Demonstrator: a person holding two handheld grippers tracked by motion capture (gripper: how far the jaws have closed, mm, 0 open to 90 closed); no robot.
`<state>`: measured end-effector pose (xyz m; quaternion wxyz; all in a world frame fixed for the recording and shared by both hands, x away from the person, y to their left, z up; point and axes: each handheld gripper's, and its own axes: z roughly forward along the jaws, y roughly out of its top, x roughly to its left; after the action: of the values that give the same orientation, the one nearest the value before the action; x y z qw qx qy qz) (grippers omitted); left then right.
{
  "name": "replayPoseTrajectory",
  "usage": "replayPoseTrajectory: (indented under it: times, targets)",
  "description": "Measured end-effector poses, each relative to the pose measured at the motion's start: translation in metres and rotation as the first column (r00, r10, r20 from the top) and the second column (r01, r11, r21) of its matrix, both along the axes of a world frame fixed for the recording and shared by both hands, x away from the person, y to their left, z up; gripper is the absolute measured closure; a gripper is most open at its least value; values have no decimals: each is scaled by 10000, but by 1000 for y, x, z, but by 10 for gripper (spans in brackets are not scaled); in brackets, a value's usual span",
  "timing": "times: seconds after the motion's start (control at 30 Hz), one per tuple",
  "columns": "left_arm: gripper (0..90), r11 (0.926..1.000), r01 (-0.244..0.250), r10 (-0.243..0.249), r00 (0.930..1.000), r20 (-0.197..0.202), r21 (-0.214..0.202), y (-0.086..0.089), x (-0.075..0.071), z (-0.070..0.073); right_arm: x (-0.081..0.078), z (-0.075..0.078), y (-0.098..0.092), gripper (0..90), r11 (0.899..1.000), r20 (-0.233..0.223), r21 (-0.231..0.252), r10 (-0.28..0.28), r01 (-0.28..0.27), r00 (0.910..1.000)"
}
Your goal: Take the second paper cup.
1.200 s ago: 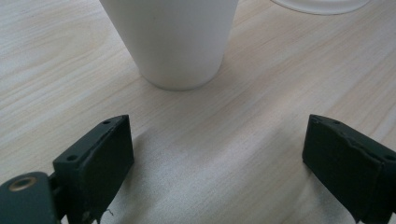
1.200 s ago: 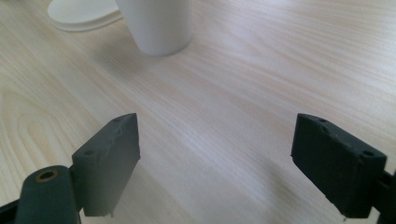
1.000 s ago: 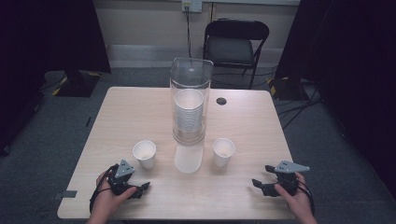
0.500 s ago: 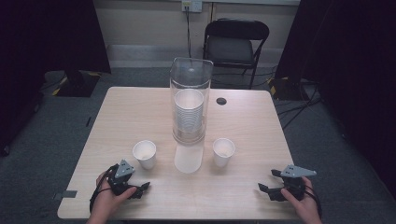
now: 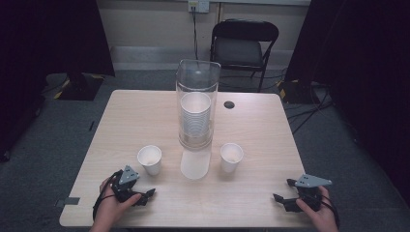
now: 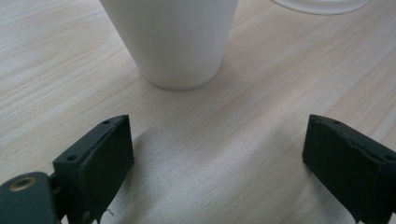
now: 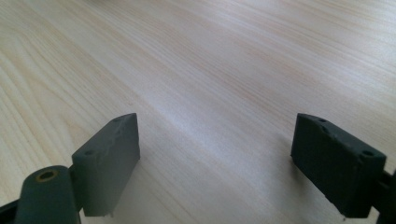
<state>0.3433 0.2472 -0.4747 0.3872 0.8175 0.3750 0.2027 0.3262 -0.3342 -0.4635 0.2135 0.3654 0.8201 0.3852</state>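
Two loose paper cups stand upright on the table [image 5: 145,116]: the left cup [image 5: 149,159] just far of the left gripper [image 5: 145,193], the right cup [image 5: 231,157] left of and farther off than the right gripper [image 5: 285,200], well apart from it. Between them a third cup [image 5: 195,164] sits mouth-down at the foot of the clear dispenser tube [image 5: 197,104], which holds a stack of cups [image 5: 195,121].

Left gripper: jaws wide apart, nothing between them; in the left gripper view the left cup [image 6: 175,42] stands close in front of the tips and a bit left of centre, no contact. Right gripper: jaws apart too, empty, bare wood ahead in the right gripper view. Both rest low near the near table edge, each in a hand.

Handling, judged: thin white paper, very light, so it will slide or tip at a nudge. The wall is soft and will dent or go oval under a hard squeeze; the rolled rim is the stiffest part. The surface looks matt, not very slippery. The taper means a grip low down can squirt it upward. Best hold is across the upper wall just under the rim, pads on opposite sides, closed gently. Approach level, centred on the cup.
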Motion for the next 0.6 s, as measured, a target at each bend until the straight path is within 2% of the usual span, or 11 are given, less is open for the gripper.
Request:
replayPoseTrajectory:
  times: [0.27, 0.6]
  targets:
    - [82, 10000, 1, -1, 10000, -2, -5, 0, 0, 0, -2, -1, -4, 148, 9997, 17, -225, 20, -20, 10000]
    - [82, 10000, 0, 0, 10000, -1, -6, 0, 0, 0, -3, -1, -7, 144, 9996, -41, -246, 116, -117, 9999]
